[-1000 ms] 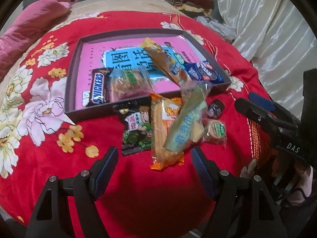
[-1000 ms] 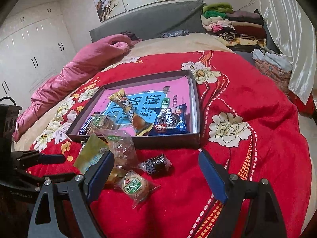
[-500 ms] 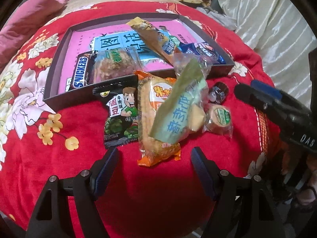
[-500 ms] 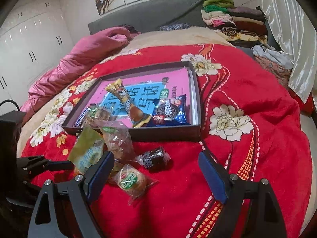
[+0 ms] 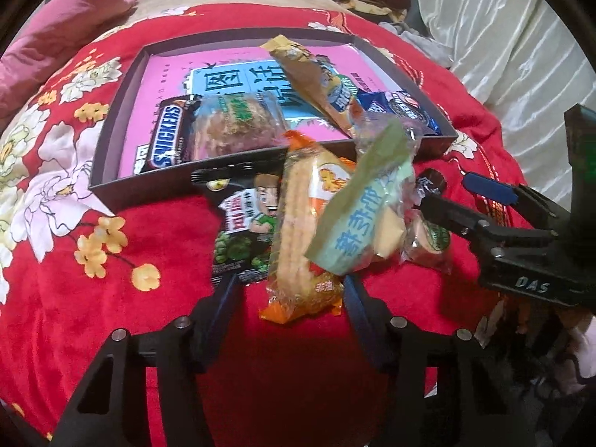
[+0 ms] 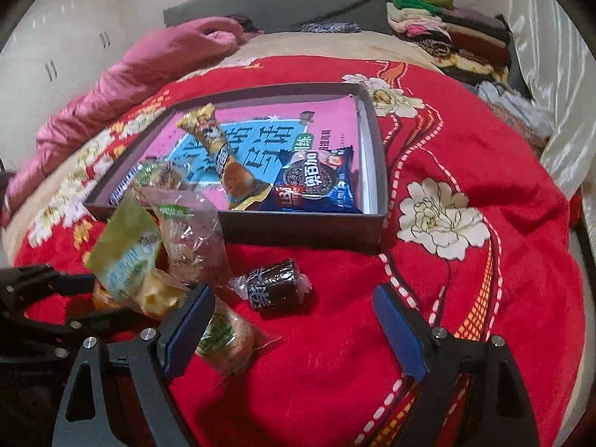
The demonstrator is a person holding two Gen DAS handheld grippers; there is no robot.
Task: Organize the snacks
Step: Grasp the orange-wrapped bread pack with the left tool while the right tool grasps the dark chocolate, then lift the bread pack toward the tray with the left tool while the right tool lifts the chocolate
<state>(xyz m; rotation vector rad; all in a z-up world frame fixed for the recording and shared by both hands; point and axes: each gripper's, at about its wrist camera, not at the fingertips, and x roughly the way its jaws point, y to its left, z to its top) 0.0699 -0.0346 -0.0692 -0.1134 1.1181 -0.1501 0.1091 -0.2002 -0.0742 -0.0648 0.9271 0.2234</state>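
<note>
A dark tray (image 5: 111, 186) (image 6: 309, 229) on the red blanket holds a Snickers bar (image 5: 164, 138), a clear pastry pack (image 5: 238, 126), a brown stick pack (image 5: 313, 82) and a blue cookie pack (image 6: 316, 182). In front lies a pile: an orange corn pack (image 5: 301, 231), a green-blue packet (image 5: 357, 216) (image 6: 123, 253), a black pea packet (image 5: 242, 231), a round cake (image 6: 223, 335) and a dark candy (image 6: 275, 288). My left gripper (image 5: 290, 298) is open around the orange pack's near end. My right gripper (image 6: 290, 320) is open, its left finger beside the round cake.
Pink quilt (image 6: 130, 74) lies at the back left. Folded clothes (image 6: 447, 33) are stacked at the back right, with a white curtain (image 5: 503, 37) on the right. The right gripper shows in the left wrist view (image 5: 484, 208) at the right of the pile.
Both grippers moved forward and down toward the pile. My left gripper's fingers now flank the orange corn pack and stand closer together. The right gripper came close to the round cake.
</note>
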